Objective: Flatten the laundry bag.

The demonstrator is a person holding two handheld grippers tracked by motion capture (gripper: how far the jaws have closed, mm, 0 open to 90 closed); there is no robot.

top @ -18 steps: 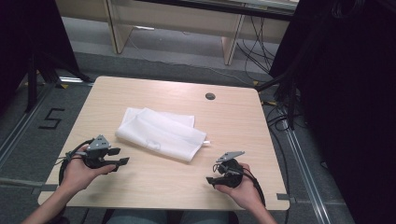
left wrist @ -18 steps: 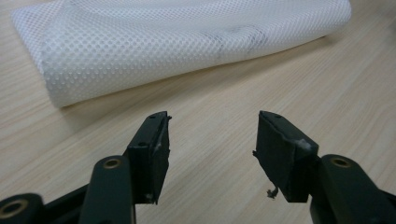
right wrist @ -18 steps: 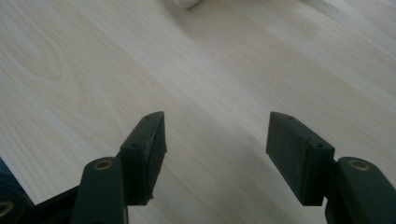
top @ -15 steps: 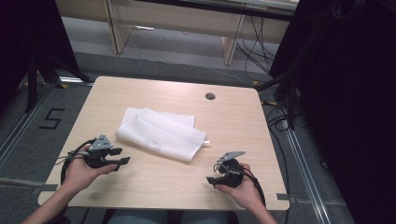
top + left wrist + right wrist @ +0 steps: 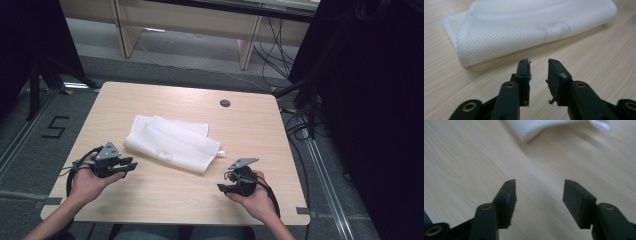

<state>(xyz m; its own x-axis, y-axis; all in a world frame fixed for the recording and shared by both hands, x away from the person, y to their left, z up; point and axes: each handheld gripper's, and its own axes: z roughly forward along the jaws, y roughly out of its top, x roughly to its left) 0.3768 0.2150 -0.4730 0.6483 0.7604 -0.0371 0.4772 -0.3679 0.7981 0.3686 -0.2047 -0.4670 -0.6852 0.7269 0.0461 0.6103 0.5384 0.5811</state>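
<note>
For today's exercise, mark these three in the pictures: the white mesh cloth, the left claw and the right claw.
white mesh cloth (image 5: 172, 144), high view, middle of its folded top.
left claw (image 5: 130, 164), high view, between its fingertips.
right claw (image 5: 223, 188), high view, between its fingertips.

The high view looks forward and down over the whole tabletop (image 5: 250, 130). Each gripper view sits low and close, facing along its jaws; all three share the white mesh cloth (image 5: 172, 142).

1 folded white mesh cloth (image 5: 172, 143), 2 grippers, 1 wooden table (image 5: 250, 130), 1 grommet hole (image 5: 225, 103).
</note>
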